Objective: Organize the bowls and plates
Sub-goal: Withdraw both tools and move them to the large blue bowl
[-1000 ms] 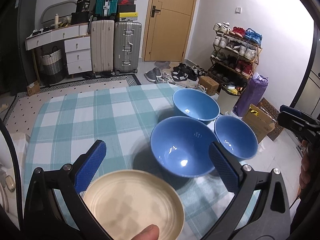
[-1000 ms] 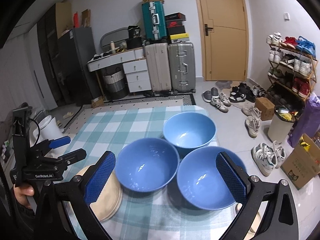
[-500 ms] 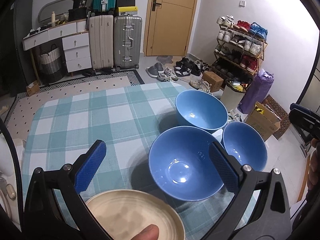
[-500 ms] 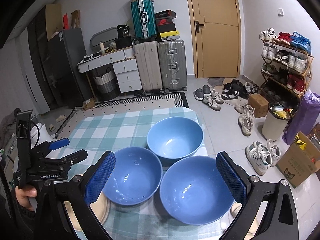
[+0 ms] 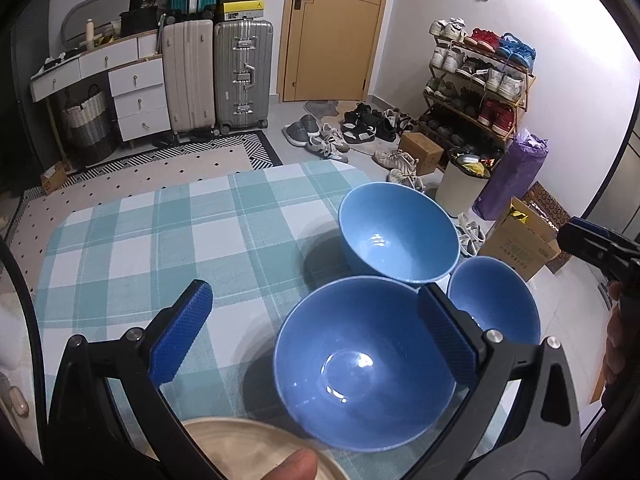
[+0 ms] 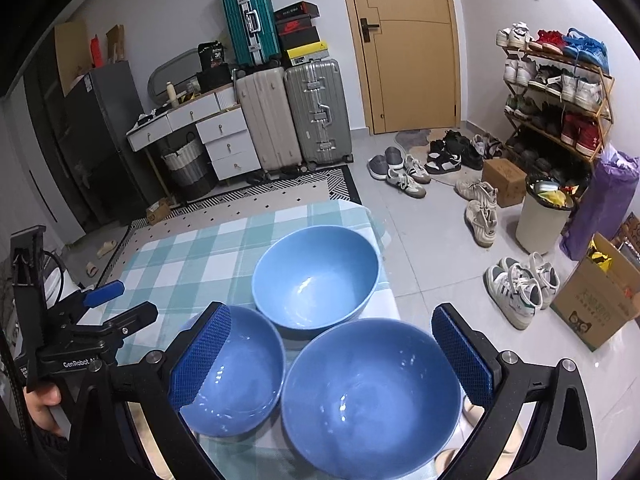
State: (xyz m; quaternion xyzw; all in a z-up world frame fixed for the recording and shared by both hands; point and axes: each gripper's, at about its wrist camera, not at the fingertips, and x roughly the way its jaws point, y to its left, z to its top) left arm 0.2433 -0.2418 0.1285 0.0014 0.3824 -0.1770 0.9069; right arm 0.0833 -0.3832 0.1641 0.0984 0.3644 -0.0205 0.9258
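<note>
Three blue bowls stand close together on the right part of the checked tablecloth (image 5: 160, 240). My left gripper (image 5: 314, 332) is open, and the nearest bowl (image 5: 360, 364) lies mostly between its fingers, below them. Behind that one is the far bowl (image 5: 400, 232), to its right the third bowl (image 5: 496, 300). A cream plate (image 5: 248, 448) shows at the bottom edge, with a thumb (image 5: 296, 466) over it. My right gripper (image 6: 332, 356) is open above the third bowl (image 6: 368, 392), beside the left bowl (image 6: 236, 380) and the far bowl (image 6: 316, 276).
The table's right edge (image 6: 384, 280) runs just past the bowls, above a tiled floor with shoes (image 6: 520, 284). A bin (image 6: 540, 216), cardboard box (image 6: 600, 300), shoe rack (image 6: 560, 92), suitcases (image 6: 292, 116) and drawers (image 6: 224, 140) stand beyond. The left gripper (image 6: 124, 302) is held at the left.
Both grippers have moved forward over the bowls, which now look larger and lower in each view. The cream plate has slid to the bottom of the left view and left the right view.
</note>
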